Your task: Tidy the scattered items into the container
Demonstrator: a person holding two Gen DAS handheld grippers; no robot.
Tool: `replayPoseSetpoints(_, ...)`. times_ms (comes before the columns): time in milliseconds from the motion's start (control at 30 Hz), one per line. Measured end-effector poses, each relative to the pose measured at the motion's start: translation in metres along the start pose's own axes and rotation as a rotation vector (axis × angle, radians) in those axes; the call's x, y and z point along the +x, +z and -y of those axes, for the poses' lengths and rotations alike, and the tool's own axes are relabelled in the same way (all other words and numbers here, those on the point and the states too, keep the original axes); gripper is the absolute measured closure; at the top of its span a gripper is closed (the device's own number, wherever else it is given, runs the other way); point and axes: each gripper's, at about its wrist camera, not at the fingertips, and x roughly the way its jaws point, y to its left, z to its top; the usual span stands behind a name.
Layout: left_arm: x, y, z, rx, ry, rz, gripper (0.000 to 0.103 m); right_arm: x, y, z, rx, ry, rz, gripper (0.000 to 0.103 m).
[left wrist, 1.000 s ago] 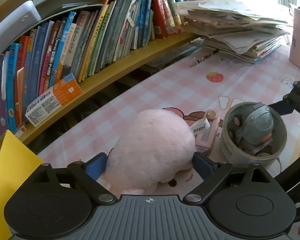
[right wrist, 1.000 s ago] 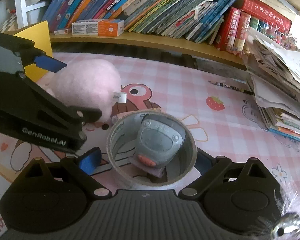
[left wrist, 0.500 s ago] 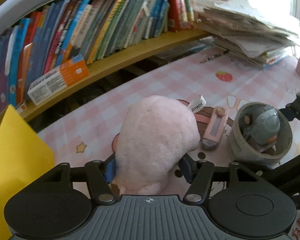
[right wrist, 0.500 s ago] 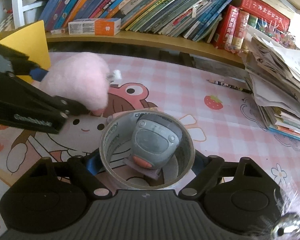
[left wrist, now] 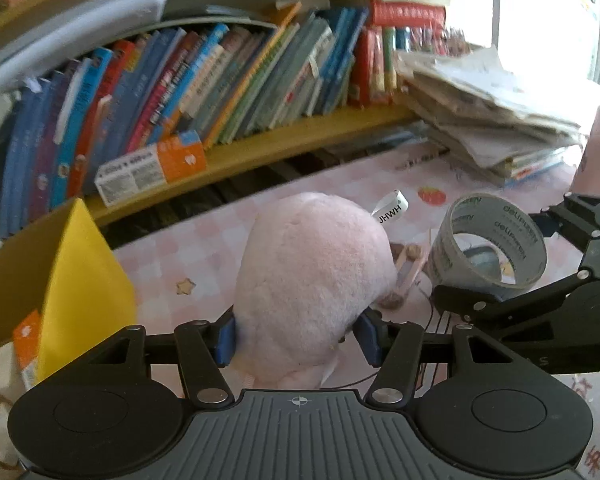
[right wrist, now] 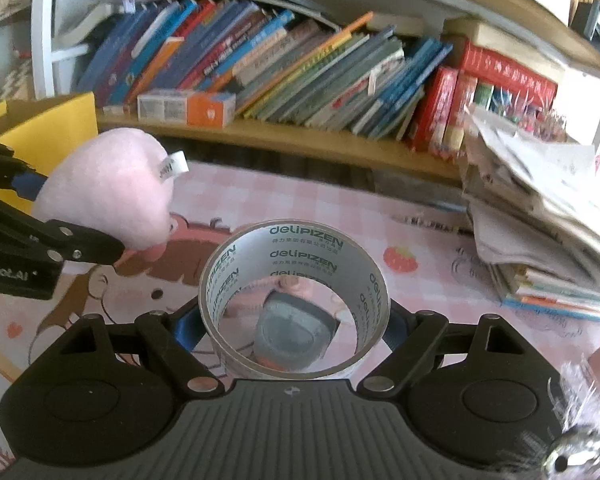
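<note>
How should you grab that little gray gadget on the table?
Hard to see fully, but take the gadget across its two long sides, coming straight down. It seems to lie flat with a rounded top, so side faces likely give fingers the best hold. First, the tape roll in the right gripper must move aside.

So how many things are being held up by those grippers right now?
2. The left gripper clamps the pink plush toy; the right gripper clamps the tape roll.

Pink plush toy [left wrist: 312,280], grey tape roll [right wrist: 294,300], yellow box [left wrist: 80,272], pink-checked tablecloth [right wrist: 300,196].
</note>
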Motion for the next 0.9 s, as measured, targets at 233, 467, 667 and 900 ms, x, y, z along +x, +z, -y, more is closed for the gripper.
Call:
replayPoseSetpoints(233, -0.030, -0.002, 0.000, -0.019, 0.011, 0.045, 0.046, -0.021, 0.009, -0.003, -0.007, -0.001, 0.061, 0.019)
replayPoseSetpoints(467, -0.067, -0.006, 0.003, -0.036, 0.001, 0.096, 0.046, -0.055, 0.014, -0.007, -0.013, 0.018, 0.120, 0.019)
replayPoseSetpoints(667, -0.095, -0.014, 0.003, -0.047, -0.013, 0.125, 0.046, -0.081, 0.011, -0.013, 0.006, 0.047, 0.093, 0.019)
replayPoseSetpoints(900, -0.119, -0.033, -0.003, -0.066, -0.048, 0.131, 0.046, -0.103, 0.000, -0.029, 0.014, 0.044, 0.051, 0.019)
